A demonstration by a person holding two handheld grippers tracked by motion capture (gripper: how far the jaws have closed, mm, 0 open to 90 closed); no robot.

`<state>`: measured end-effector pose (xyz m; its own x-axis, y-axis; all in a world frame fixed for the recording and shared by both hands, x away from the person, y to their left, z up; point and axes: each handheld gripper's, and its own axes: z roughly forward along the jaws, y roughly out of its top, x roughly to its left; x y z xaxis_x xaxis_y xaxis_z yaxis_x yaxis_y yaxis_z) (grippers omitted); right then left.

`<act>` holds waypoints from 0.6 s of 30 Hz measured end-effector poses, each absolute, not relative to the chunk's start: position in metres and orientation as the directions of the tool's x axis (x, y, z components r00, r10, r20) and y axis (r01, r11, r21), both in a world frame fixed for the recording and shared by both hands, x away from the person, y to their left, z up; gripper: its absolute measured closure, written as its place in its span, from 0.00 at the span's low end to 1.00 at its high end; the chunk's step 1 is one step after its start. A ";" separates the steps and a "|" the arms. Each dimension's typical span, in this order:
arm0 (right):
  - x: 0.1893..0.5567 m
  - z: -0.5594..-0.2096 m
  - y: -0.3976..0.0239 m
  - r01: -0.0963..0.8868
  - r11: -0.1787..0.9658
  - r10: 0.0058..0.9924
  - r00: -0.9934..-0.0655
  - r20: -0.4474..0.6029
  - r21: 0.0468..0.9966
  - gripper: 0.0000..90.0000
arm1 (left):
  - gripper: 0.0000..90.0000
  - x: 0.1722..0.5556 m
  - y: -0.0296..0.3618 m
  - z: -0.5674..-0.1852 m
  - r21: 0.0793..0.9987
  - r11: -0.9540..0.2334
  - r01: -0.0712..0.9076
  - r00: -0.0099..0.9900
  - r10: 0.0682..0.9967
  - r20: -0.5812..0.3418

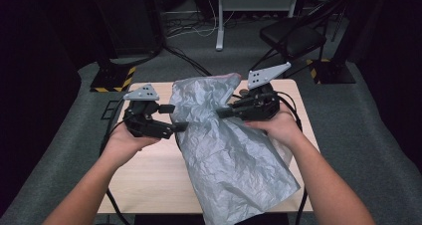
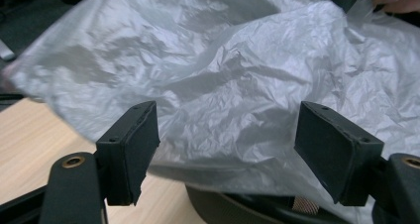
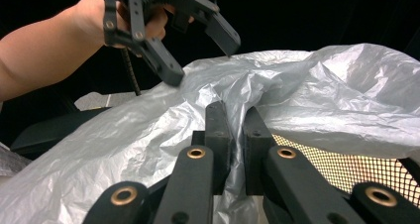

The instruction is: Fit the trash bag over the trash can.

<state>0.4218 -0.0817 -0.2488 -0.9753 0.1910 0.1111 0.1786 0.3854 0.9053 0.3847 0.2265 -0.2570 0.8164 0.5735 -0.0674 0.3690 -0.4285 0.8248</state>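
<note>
A large sheet of crinkled grey plastic bag (image 1: pixel 226 150) is draped over the middle of a light wooden table (image 1: pixel 149 177), running from the far edge toward the near edge, where its lower end hangs past the table's front. It is raised at its upper part between the two grippers.

The right gripper (image 1: pixel 223 112) is held in the right hand (image 1: pixel 278 128) at the bag's upper right side. In the right gripper view its jaws are seen clenched on a pinched fold of the grey film (image 3: pixel 237 135), the plastic gathered tightly between the two pads. A stretch of yellowish mesh (image 3: pixel 346 164) is visible beneath the bag to the right of the jaws.

The left gripper (image 1: pixel 180 127) is held in the left hand (image 1: pixel 124 143) at the bag's left edge. In the left gripper view its jaws are seen standing wide apart, released, with the grey film lying beyond and between them; the pads (image 2: pixel 133 144) are not seen pressing on it. In the right gripper view one of its fingers is seen at or just against the bag's surface; contact cannot be confirmed.

A dark rounded object (image 2: pixel 233 211) is seen under the bag's edge on the table; its identity cannot be told. A black chair (image 1: pixel 293 36) stands on the floor beyond the table.
</note>
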 end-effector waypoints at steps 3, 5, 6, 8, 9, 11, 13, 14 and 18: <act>0.421 -0.250 -0.081 0.180 0.391 0.193 -0.975 0.111 0.903 0.94 | 0.27 0.388 0.222 -0.261 0.821 -0.433 0.372 0.819 0.570 -0.070; 0.421 -0.251 -0.080 0.180 0.397 0.198 -0.974 0.108 0.900 0.94 | 0.27 0.392 0.217 -0.267 0.817 -0.442 0.369 0.822 0.565 -0.066; 0.421 -0.251 -0.080 0.180 0.397 0.198 -0.974 0.108 0.900 0.94 | 0.27 0.392 0.217 -0.267 0.817 -0.442 0.369 0.822 0.565 -0.066; 0.422 -0.252 -0.079 0.180 0.400 0.204 -0.974 0.104 0.899 0.94 | 0.27 0.394 0.213 -0.267 0.824 -0.442 0.356 0.823 0.565 -0.052; 0.422 -0.252 -0.079 0.180 0.400 0.204 -0.974 0.104 0.899 0.94 | 0.27 0.394 0.213 -0.267 0.824 -0.442 0.356 0.823 0.565 -0.052; 0.422 -0.252 -0.079 0.179 0.403 0.203 -0.974 0.102 0.898 0.94 | 0.27 0.395 0.211 -0.265 0.831 -0.437 0.346 0.827 0.560 -0.050; 0.422 -0.252 -0.078 0.178 0.406 0.204 -0.974 0.101 0.896 0.94 | 0.26 0.396 0.207 -0.263 0.835 -0.437 0.334 0.835 0.548 -0.047; 0.422 -0.252 -0.078 0.177 0.409 0.203 -0.974 0.100 0.895 0.94 | 0.25 0.396 0.206 -0.262 0.837 -0.437 0.328 0.840 0.541 -0.046; 0.423 -0.251 -0.076 0.179 0.405 0.199 -0.974 0.105 0.897 0.94 | 0.23 0.394 0.195 -0.259 0.839 -0.452 0.304 0.862 0.506 -0.039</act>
